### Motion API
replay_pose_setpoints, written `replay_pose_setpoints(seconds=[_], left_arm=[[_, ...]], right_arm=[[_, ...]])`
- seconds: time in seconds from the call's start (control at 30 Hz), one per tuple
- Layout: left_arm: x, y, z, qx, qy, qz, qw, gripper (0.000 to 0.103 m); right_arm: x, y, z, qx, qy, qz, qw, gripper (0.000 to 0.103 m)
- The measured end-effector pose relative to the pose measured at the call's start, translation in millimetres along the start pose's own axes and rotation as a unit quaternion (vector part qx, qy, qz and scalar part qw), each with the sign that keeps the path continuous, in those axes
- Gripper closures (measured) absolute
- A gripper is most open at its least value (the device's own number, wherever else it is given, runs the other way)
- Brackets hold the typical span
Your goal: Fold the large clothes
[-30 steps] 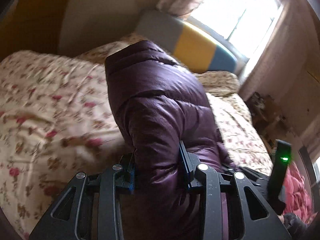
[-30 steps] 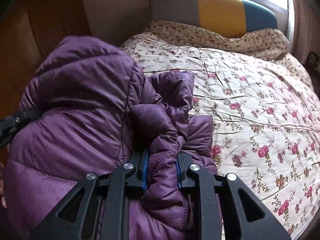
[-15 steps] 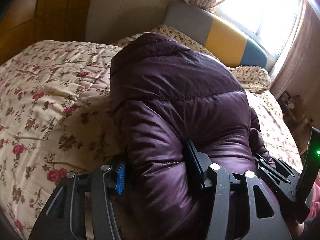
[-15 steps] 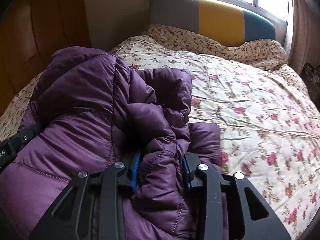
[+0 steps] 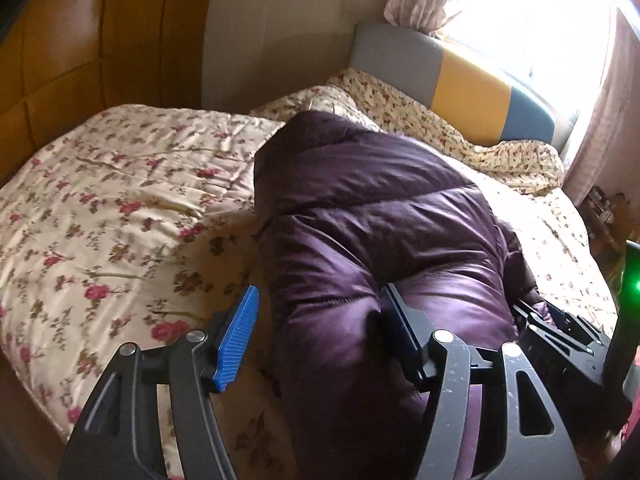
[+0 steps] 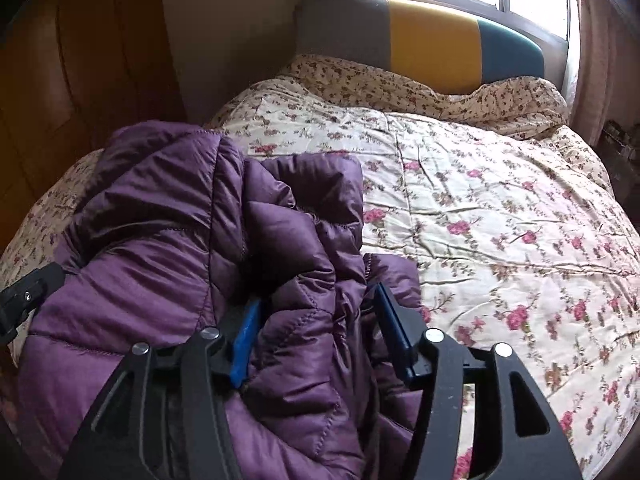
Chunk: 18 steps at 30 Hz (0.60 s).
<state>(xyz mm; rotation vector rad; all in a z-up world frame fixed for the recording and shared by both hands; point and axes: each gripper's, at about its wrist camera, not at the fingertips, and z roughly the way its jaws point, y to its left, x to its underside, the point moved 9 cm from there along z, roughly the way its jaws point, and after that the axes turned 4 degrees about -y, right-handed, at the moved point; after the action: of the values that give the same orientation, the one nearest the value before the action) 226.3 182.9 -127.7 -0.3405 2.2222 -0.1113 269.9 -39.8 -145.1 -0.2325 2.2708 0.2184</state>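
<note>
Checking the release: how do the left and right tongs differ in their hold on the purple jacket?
The left tongs stand wide open, one pad clear of the purple jacket; the right tongs are narrower, with bunched jacket filling the gap. The left sit at a smooth edge, the right in crumpled folds. Both have blue pads.

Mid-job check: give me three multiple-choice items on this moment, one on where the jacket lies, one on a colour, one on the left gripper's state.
1. Where does the purple puffer jacket lie?
A. on the floral bedspread
B. on a chair
C. on the floor

2. What colour is the middle panel of the headboard?
A. red
B. yellow
C. white

3. How does the left gripper stand?
A. clamped on the jacket
B. out of view
C. jaws spread

Answers: 1 A, floral bedding surrounds the jacket; 2 B, yellow between grey and teal panels; 3 C, its blue pad stands apart from the fabric.
</note>
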Motion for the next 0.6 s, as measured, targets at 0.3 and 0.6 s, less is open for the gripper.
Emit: replay_pose_setpoints(seconds=[0.3,0.6], left_arm=[[2,-5,-37,0.016,-0.032,-0.009,0.9993,0.040],[28,-28,-51,0.042,-0.026,0.001,0.9988,0.040]], right_arm=[[-3,5,-61,-0.019,-0.038,-0.031,0.999,0.055],[26,8,-88,-0.018,-0.018,-0.059,0.998,0.060]])
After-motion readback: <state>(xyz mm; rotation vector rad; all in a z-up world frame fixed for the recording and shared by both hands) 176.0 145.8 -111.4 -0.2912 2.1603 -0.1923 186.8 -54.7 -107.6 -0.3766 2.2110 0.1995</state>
